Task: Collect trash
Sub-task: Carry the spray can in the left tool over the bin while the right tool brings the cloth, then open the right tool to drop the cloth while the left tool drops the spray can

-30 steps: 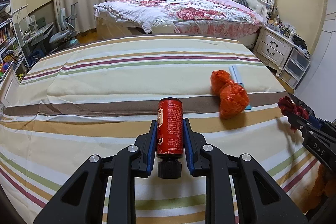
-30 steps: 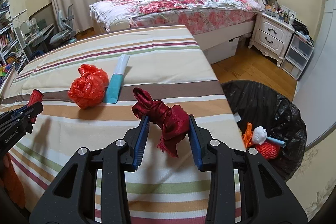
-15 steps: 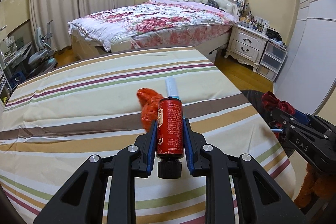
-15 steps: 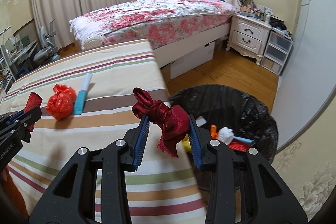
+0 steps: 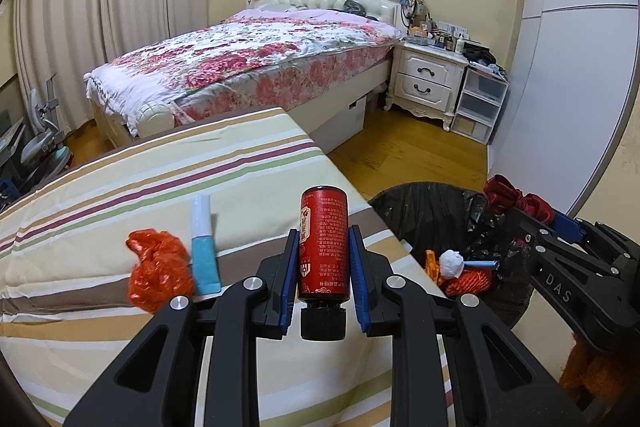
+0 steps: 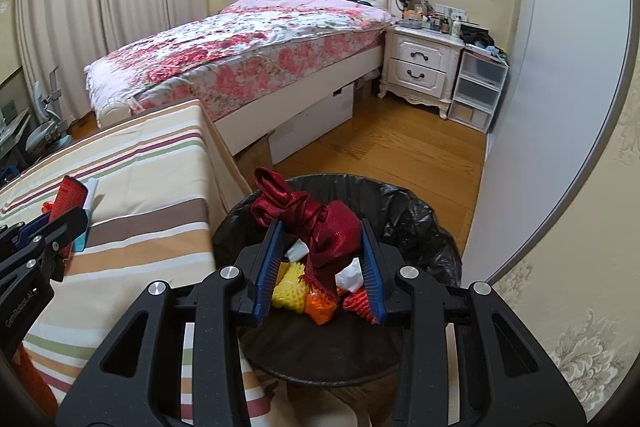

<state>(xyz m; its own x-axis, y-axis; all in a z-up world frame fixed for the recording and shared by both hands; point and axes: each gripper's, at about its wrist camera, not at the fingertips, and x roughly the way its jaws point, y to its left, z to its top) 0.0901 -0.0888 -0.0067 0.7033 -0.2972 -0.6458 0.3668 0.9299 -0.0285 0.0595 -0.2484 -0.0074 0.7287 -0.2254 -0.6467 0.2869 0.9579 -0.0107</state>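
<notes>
**Colours and patterns in a bedroom clean-up**

A red bottle (image 5: 323,243) with pale print and a black cap. A dark red satin cloth (image 6: 320,227). A black-lined bin (image 6: 420,219). A tablecloth (image 5: 160,171) striped cream, brown, maroon and green. An orange crumpled bag (image 5: 158,269). A turquoise-and-white tube (image 5: 203,247). A pink floral bedspread (image 5: 248,59).

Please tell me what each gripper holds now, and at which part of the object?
The left gripper holds a red bottle by its lower body, near the black cap. The right gripper holds a dark red ribbon by its bunched middle.
</notes>
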